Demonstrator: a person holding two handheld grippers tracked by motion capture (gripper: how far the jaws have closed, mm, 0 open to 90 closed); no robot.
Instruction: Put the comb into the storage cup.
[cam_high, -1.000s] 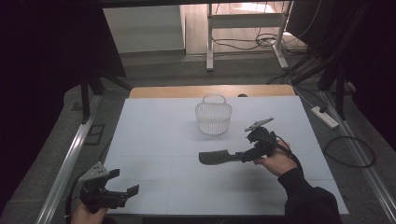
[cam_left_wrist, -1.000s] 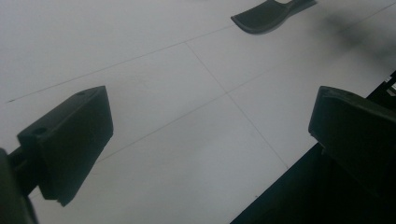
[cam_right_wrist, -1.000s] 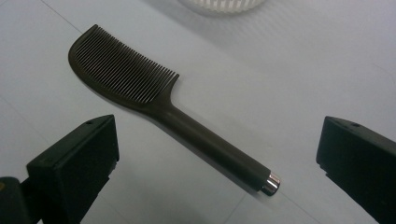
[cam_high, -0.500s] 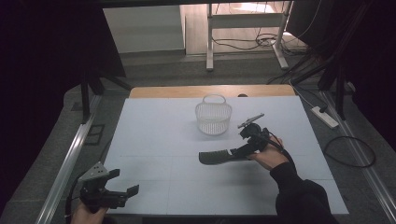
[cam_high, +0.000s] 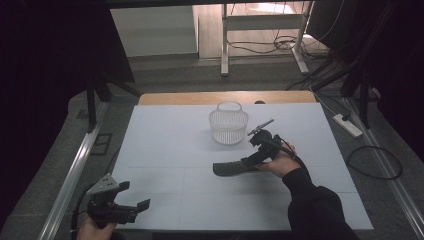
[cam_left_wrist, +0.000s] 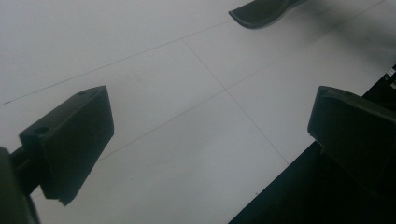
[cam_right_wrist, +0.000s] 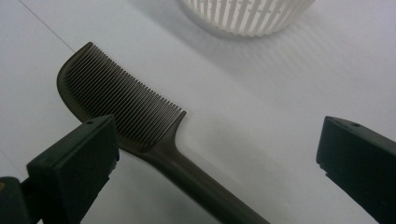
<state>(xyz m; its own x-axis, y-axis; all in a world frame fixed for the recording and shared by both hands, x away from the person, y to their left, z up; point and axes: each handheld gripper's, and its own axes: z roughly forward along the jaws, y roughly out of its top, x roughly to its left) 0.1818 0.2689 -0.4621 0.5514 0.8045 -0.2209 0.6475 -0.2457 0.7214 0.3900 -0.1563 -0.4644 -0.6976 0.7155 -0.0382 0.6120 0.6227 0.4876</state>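
A dark fine-toothed comb lies flat on the white table, its handle pointing toward the person's right hand. My right gripper hovers low over the handle end. In the right gripper view the jaws stand wide apart, so this gripper is open, with the comb lying between and below them, untouched. A white slatted basket stands upright just beyond it; its base shows close ahead. My left gripper is open near the front left edge, empty; the comb's tip is far off.
The table's front edge runs right under the left gripper's right jaw. Bare wood shows at the table's back edge. A power strip and cables lie on the floor at right.
The right hand and its gripper have shifted left, closer over the comb's handle. The comb, the basket and the left gripper have stayed where they were.
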